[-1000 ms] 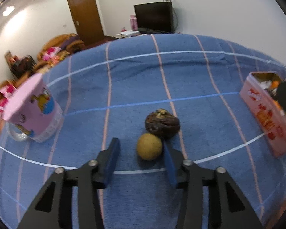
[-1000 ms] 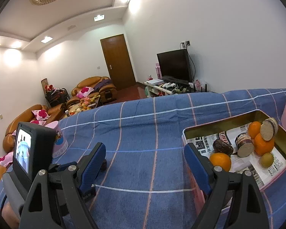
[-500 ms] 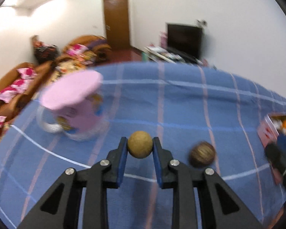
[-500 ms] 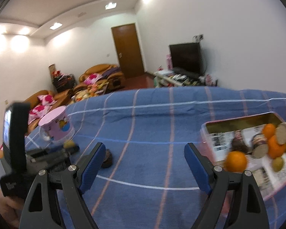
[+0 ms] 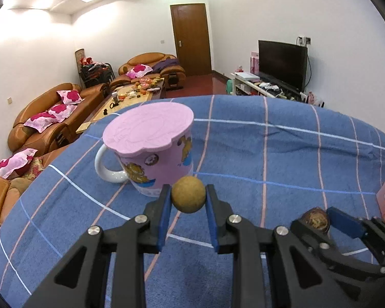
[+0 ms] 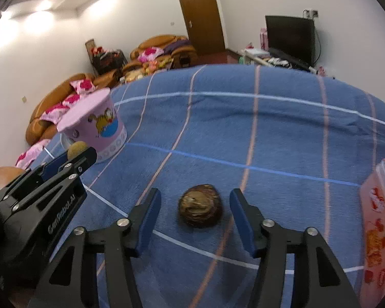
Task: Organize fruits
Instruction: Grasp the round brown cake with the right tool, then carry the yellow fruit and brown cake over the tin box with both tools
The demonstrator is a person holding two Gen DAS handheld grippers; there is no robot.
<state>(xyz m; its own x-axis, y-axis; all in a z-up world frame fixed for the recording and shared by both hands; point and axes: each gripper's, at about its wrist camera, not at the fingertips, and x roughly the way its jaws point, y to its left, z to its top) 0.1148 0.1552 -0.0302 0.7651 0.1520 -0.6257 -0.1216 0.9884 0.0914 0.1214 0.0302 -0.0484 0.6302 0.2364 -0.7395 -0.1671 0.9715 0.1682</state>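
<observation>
Right wrist, dark fruit between closing tongs

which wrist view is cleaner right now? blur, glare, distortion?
Left wrist: sharp on the round fruit and mug, ceiling lights blown out, strong fisheye bend. Right wrist: slight motion smear on the cloth, dark fruit fairly clear, wall glare upper left.

Left gripper closed on the tan round fruit and lifted it off the blue cloth, right gripper swung from the tin to straddle the dark fruit, jaws closing.
</observation>
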